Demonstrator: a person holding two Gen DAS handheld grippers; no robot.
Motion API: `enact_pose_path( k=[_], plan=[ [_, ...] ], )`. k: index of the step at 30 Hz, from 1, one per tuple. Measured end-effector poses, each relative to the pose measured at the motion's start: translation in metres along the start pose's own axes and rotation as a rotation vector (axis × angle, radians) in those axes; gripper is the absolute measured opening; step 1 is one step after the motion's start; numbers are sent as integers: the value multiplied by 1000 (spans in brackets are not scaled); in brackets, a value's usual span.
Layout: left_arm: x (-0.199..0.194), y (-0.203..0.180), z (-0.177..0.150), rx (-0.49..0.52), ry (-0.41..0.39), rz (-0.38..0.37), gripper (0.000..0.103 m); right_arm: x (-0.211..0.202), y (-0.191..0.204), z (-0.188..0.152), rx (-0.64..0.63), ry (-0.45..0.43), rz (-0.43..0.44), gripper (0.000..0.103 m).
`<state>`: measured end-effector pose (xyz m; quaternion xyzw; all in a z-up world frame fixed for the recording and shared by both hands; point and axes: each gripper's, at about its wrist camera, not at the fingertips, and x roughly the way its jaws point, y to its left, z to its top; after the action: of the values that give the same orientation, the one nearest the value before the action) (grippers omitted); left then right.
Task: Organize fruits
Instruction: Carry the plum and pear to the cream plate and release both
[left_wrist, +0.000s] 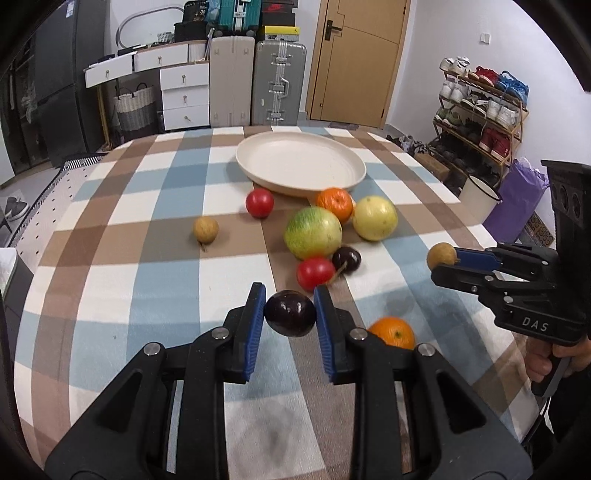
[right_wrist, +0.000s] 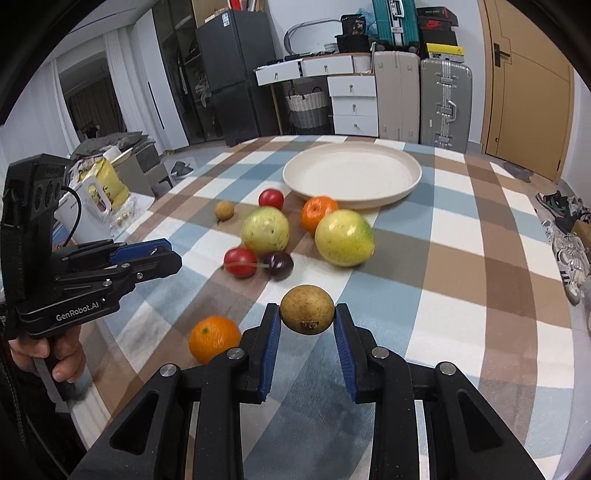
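Two grippers each clamp one fruit above the checked tablecloth (left_wrist: 110, 229): the left gripper (left_wrist: 290, 314) pinches a dark plum (left_wrist: 290, 313) between its blue pads, the right gripper (right_wrist: 307, 315) a small brown fruit (right_wrist: 307, 314), perhaps a longan. Other fruits lie loose near the cream plate (left_wrist: 258, 162), with one orange (right_wrist: 214, 339) close below the grippers.

The left gripper (left_wrist: 290, 314) pointed downward, its blue pads clamped on a dark plum (left_wrist: 290, 313). The right gripper (right_wrist: 307, 314) angled down likewise, pinching a brown longan (right_wrist: 307, 314), each gripper hand-held.
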<state>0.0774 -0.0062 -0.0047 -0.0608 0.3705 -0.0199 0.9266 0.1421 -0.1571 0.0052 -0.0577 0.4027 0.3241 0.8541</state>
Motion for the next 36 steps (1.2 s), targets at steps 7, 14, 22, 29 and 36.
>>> enact_pose_path(
  k=[7,14,22,29,36],
  plan=[
    [5,-1,27,16,-33,28,24,-7,-7,24,19,-53,-4,30],
    [15,0,51,21,-52,32,24,-7,-16,46,32,-79,-3,30],
    [37,3,75,10,-64,37,24,4,-26,68,62,-94,-8,30],
    [57,7,93,15,-72,41,24,15,-33,88,77,-111,-18,30],
    [73,10,107,15,-78,47,24,28,-41,106,98,-118,-25,30]
  ],
)
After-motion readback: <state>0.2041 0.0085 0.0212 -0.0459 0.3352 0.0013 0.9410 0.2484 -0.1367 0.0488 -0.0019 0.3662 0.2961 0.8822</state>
